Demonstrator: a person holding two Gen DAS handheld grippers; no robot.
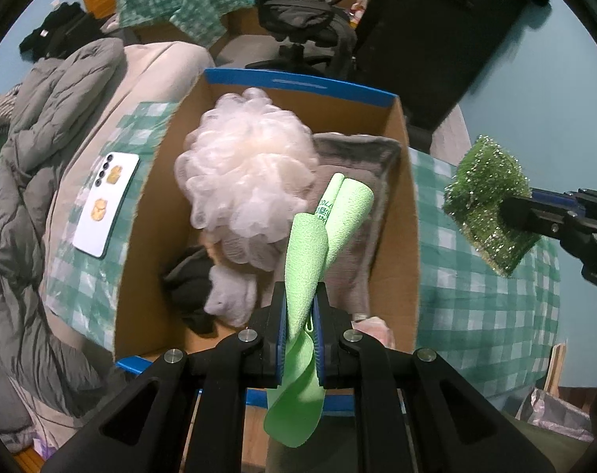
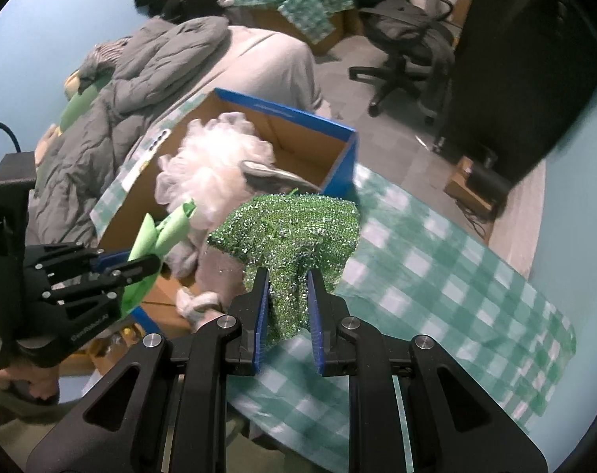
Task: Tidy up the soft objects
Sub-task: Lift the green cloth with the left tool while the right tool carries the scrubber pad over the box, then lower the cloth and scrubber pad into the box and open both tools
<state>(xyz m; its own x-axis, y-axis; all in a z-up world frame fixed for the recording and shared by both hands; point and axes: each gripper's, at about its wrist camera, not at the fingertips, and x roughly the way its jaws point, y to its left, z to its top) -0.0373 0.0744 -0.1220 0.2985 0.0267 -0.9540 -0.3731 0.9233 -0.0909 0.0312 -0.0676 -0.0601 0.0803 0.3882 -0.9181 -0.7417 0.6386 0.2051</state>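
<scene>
My left gripper (image 1: 300,303) is shut on a light green cloth (image 1: 310,244) and hangs over the near end of an open cardboard box (image 1: 411,205) with blue rims. Inside the box lie a pale pink mesh bath puff (image 1: 247,157), a grey towel (image 1: 357,181) and some dark and grey socks (image 1: 204,295). My right gripper (image 2: 286,287) is shut on a glittery green scrub sponge (image 2: 290,232), just right of the box over the checked cloth (image 2: 436,276). The left gripper (image 2: 140,266) with its green cloth (image 2: 168,228) shows at the left of the right wrist view.
A white phone (image 1: 107,203) lies on the checked cloth left of the box. Grey padded jackets (image 1: 34,157) are heaped further left. An office chair (image 2: 405,51) and a dark cabinet (image 2: 527,67) stand behind on the floor. A person's hand (image 2: 34,378) holds the left gripper.
</scene>
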